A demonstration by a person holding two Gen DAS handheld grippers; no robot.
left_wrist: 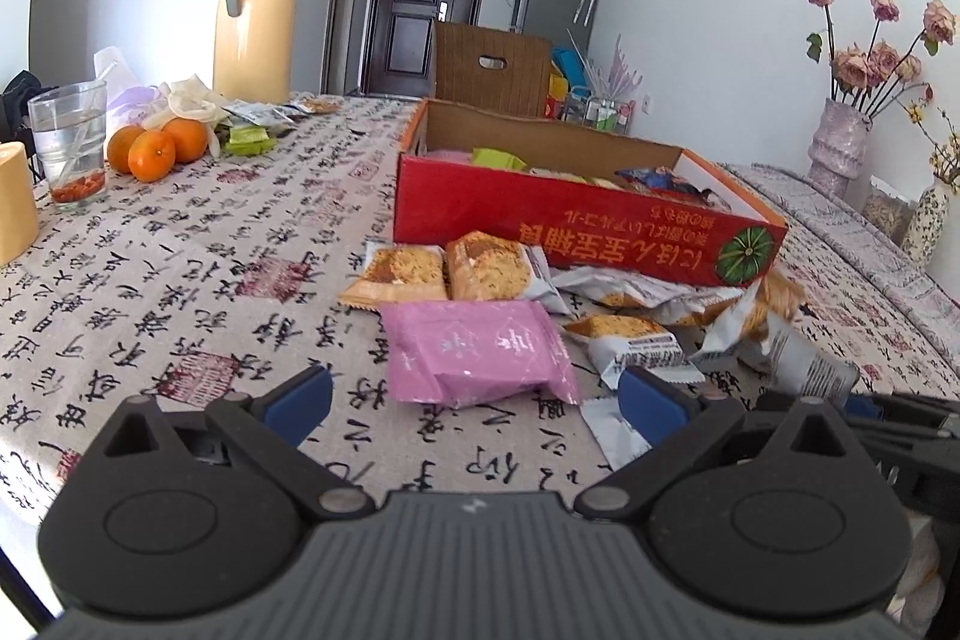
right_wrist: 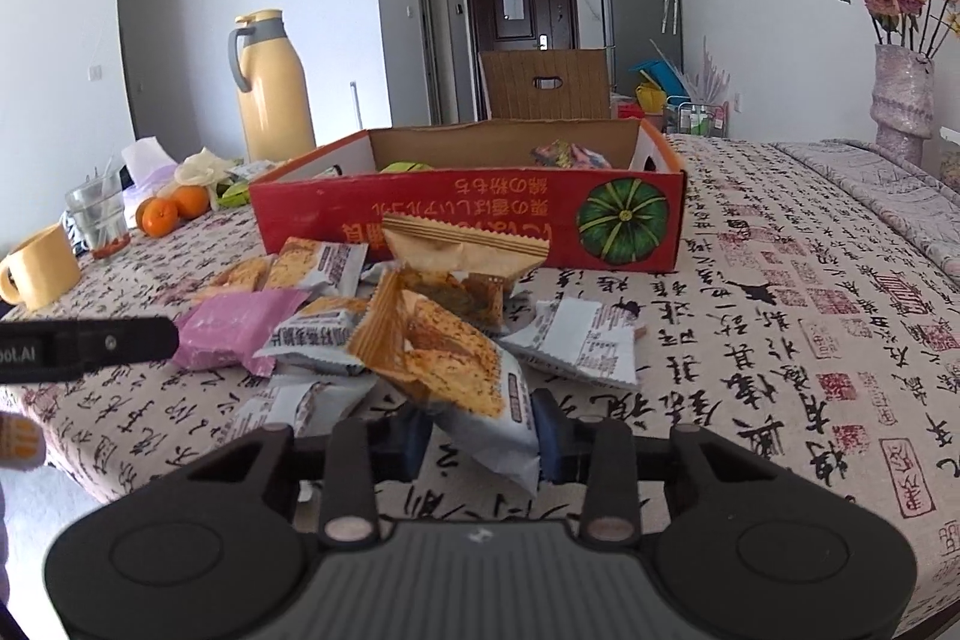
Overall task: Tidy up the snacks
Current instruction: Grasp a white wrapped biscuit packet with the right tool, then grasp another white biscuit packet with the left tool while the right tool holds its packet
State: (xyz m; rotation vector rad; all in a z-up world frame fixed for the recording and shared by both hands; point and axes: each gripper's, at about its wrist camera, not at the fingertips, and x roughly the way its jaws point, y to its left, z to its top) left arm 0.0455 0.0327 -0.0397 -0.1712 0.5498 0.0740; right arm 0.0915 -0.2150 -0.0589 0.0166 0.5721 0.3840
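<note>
Several biscuit packets lie in a heap on the calligraphy-print tablecloth in front of a red cardboard box [left_wrist: 540, 220] [right_wrist: 420, 211] that holds a few snacks. My left gripper [left_wrist: 477, 400] is open, its blue pads apart on either side of the near edge of a pink packet [left_wrist: 480, 346] [right_wrist: 234, 322] without touching it. My right gripper [right_wrist: 483, 436] is shut on a grey-and-orange biscuit packet [right_wrist: 456, 358], which sticks up tilted out of the pile. The left gripper's finger [right_wrist: 90, 340] shows at the left edge of the right wrist view.
A yellow thermos jug [left_wrist: 255, 16], three oranges [left_wrist: 153, 148], a glass of water [left_wrist: 69, 142] and a yellow mug [right_wrist: 39, 268] stand at the back left. Vases with dried roses [left_wrist: 840, 142] stand at the right. A brown chair back [left_wrist: 492, 67] rises behind the box.
</note>
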